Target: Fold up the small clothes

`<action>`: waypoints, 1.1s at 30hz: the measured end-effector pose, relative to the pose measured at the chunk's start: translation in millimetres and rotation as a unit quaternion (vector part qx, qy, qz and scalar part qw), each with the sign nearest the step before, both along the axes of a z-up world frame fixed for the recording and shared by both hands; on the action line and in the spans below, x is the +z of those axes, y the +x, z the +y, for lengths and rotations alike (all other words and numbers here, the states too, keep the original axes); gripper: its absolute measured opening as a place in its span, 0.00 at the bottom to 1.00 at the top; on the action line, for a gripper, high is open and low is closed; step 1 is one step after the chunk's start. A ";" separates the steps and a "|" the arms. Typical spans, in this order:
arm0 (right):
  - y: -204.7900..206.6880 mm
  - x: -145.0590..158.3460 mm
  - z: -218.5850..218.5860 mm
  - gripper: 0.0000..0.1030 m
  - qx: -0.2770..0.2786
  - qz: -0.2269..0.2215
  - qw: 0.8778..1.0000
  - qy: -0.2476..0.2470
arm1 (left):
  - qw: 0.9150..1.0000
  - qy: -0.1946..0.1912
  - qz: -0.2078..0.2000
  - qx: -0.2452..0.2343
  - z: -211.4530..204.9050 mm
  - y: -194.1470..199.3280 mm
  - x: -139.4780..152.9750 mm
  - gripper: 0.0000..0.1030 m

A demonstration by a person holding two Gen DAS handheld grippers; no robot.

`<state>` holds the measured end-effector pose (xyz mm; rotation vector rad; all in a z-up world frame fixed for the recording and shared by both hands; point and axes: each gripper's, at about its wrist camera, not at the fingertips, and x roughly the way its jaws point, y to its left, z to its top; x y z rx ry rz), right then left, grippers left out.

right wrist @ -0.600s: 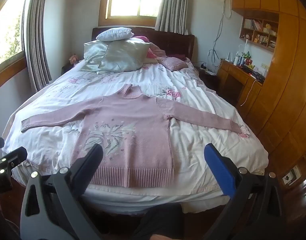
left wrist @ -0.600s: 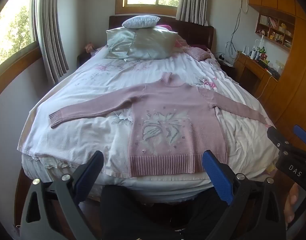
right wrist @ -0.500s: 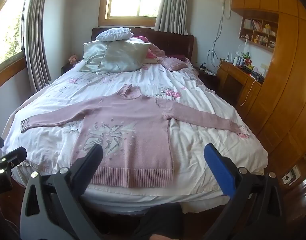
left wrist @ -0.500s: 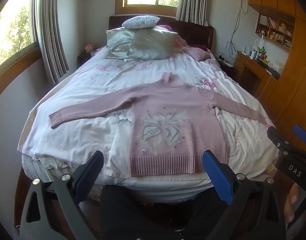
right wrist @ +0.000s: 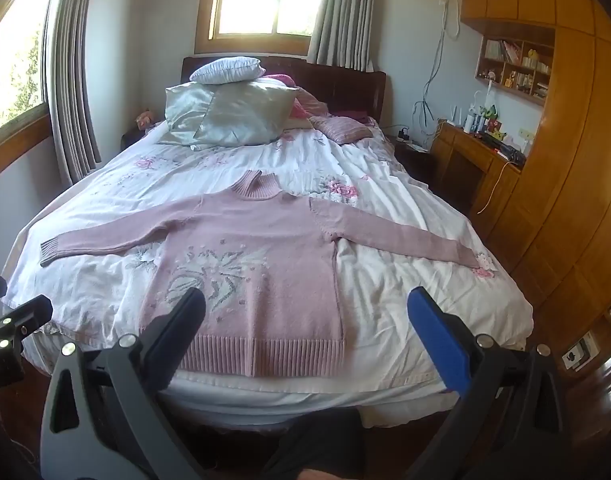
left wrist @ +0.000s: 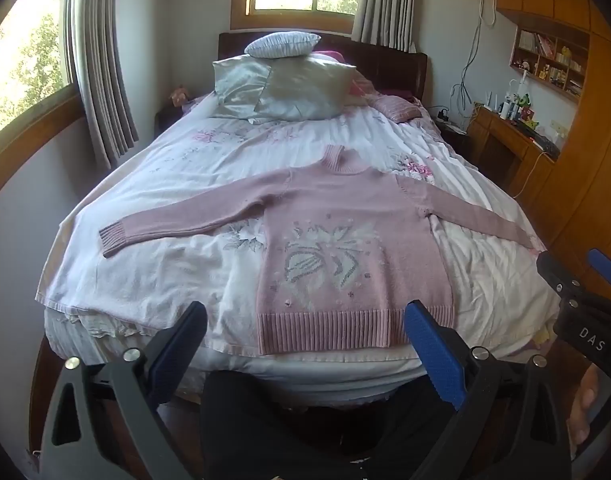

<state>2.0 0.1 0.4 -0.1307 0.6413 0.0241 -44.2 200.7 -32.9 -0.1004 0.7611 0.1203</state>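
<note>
A pink knitted sweater (left wrist: pixel 345 240) (right wrist: pixel 257 264) with a pale flower pattern lies flat on the bed, face up, both sleeves stretched out sideways and its ribbed hem at the near edge. My left gripper (left wrist: pixel 305 344) hangs open in front of the foot of the bed, short of the hem, holding nothing. My right gripper (right wrist: pixel 307 332) is open too and empty, level with the hem's right half. In the left wrist view the right gripper's body shows at the right edge. No part of the sweater is touched.
The bed (left wrist: pixel 153 272) has a white floral cover and several pillows (left wrist: pixel 289 84) at the headboard. A wooden desk (right wrist: pixel 477 156) and wardrobe (right wrist: pixel 577 184) line the right wall. Curtained windows stand left and behind. The person's dark-clothed legs (left wrist: pixel 305 420) are below the grippers.
</note>
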 end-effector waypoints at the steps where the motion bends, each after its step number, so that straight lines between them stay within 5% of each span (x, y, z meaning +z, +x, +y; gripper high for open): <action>1: -1.8 0.6 0.7 0.98 0.000 0.000 1.000 0.000 | 1.000 0.000 0.000 0.000 -0.3 0.4 0.2 0.96; 33: -0.4 2.6 1.8 0.98 0.000 -0.003 1.000 -0.003 | 1.000 0.000 -0.001 0.000 0.7 3.1 0.0 0.96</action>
